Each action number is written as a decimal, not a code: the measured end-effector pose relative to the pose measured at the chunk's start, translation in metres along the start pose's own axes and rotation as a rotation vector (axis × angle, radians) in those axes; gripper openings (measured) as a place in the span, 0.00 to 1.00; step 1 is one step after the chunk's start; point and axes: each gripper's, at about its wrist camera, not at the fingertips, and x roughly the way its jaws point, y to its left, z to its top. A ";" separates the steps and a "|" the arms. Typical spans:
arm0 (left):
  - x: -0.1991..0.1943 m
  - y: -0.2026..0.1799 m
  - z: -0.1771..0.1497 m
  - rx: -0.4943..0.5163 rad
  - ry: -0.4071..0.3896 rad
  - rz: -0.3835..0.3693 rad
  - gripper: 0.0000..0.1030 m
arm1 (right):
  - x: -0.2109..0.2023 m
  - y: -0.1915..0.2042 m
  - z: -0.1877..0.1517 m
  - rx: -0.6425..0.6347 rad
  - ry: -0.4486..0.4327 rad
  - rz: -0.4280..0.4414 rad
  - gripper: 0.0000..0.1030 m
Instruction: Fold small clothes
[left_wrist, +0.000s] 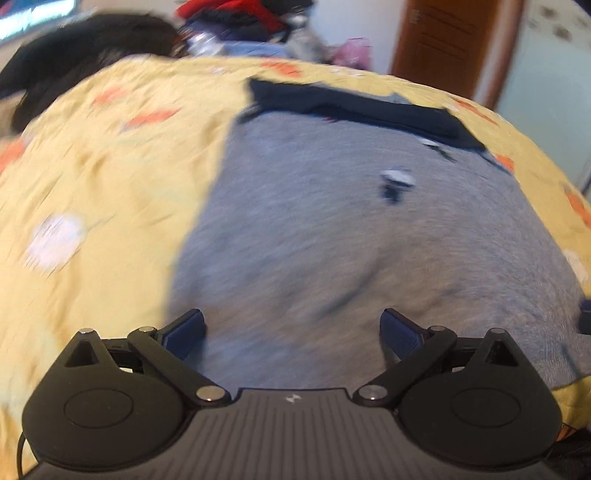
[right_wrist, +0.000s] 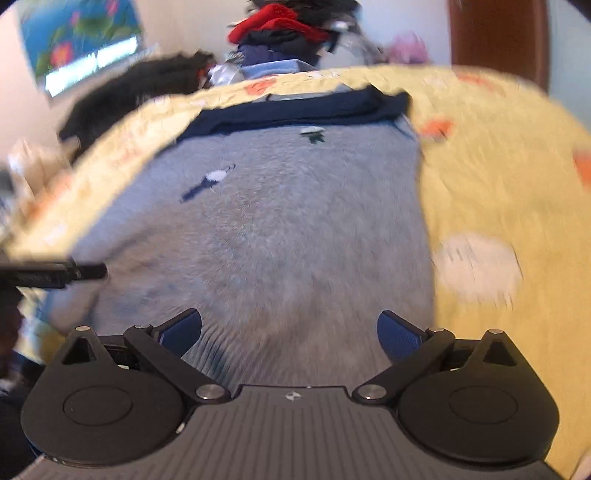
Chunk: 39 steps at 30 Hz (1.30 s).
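Grey garment spread on yellow bedspread, frame centre. Left gripper and right gripper both spread wide, empty. Only right view shows left gripper at left edge.

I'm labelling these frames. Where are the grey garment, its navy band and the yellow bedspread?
grey garment (left_wrist: 332, 240), left wrist view, middle of the fabric.
navy band (right_wrist: 295, 107), right wrist view, centre of the band.
yellow bedspread (left_wrist: 110, 166), left wrist view, bare patch.

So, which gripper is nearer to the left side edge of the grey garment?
Left. The left gripper hovers over the grey garment beside that edge, jaws open. The right gripper hovers nearer the opposite edge, jaws open.
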 end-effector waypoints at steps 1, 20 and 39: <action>-0.005 0.011 -0.001 -0.024 -0.007 -0.017 0.99 | -0.008 -0.012 -0.001 0.065 0.002 0.007 0.97; 0.000 0.110 -0.010 -0.612 0.192 -0.586 0.98 | -0.007 -0.091 -0.009 0.621 0.236 0.442 0.87; 0.012 0.096 -0.005 -0.461 0.294 -0.509 0.21 | 0.015 -0.114 -0.019 0.720 0.269 0.449 0.13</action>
